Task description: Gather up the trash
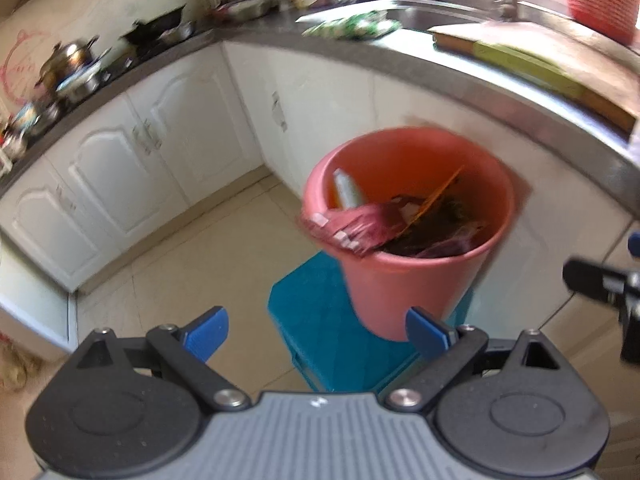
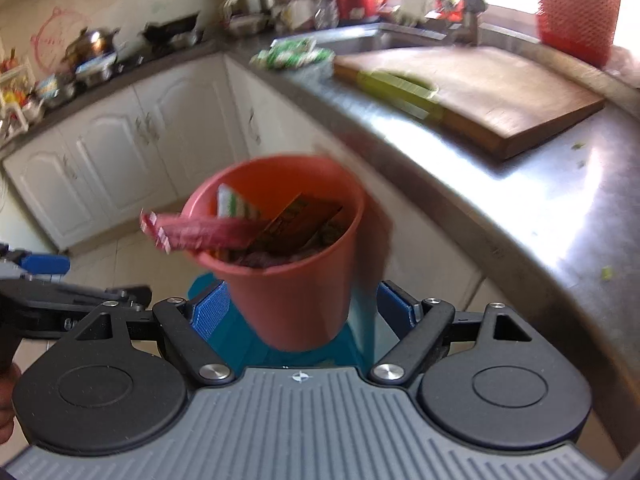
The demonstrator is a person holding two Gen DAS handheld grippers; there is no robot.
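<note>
Steel counter [image 2: 532, 200] curving round the kitchen corner, white cabinets [image 1: 132, 152] beneath. Wooden cutting board [image 2: 492, 92] lying flat on the counter beside the sink [image 2: 360, 40], a yellow-green wrapper [image 2: 396, 88] across the board's left edge. Green-and-white packet [image 2: 296, 54] at the counter's front edge, just left of the board. Red mesh basket [image 2: 576, 12] upright toward the counter's far right end by the window. Pots and pans crowded along the left run of counter, blurred.

Pink bucket [image 1: 408, 232] standing upright on a teal stool [image 1: 344, 344] on the tiled floor, close against the cabinets below the counter edge. Filled with trash: dark scraps, an orange-brown card, a white-and-green pack leaning on the inner wall. Red wrapper [image 1: 352, 228] draped over the bucket's left rim, one end hanging outside.

Left gripper [image 1: 316, 334] spread wide, blue pads apart, nothing held, poised before the stool. Right gripper [image 2: 302, 312] likewise wide open and empty, pads framing the bucket's base in its own view.
</note>
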